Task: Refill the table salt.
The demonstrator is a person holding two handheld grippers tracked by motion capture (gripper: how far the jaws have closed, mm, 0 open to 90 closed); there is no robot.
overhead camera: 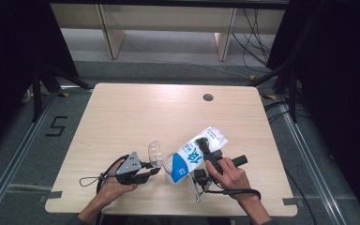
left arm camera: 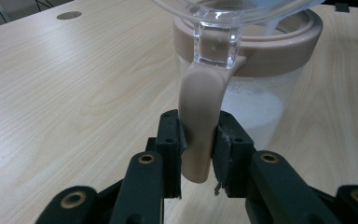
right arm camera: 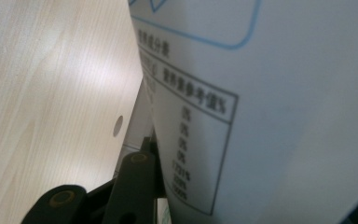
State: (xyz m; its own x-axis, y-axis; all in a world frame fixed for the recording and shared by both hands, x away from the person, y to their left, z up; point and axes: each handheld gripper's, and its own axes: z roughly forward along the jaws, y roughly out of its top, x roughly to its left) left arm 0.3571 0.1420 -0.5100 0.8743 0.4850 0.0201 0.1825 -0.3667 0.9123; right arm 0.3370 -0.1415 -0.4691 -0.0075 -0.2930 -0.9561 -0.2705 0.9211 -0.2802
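A clear jug (left arm camera: pixel 261 93) with a beige rim and some milk in it stands on the table. Its clear lid (overhead camera: pixel 155 153) is flipped up. My left gripper (left arm camera: pixel 198 140) is shut on the jug's beige handle (left arm camera: pixel 200 98); from above it (overhead camera: pixel 153 171) sits at the jug's left. A white and blue milk carton (overhead camera: pixel 194 154) is tilted with its blue end down over the jug. My right gripper (overhead camera: pixel 205 149) is shut on the carton. The carton's printed side (right arm camera: pixel 261 116) is close in the right gripper view, beside one black finger (right arm camera: pixel 135 182).
The light wooden table (overhead camera: pixel 122 117) has a round hole (overhead camera: pixel 208 97) at the back right. A thin cable loop (overhead camera: pixel 89 180) lies near the front edge at the left. Dark floor and metal rails surround the table.
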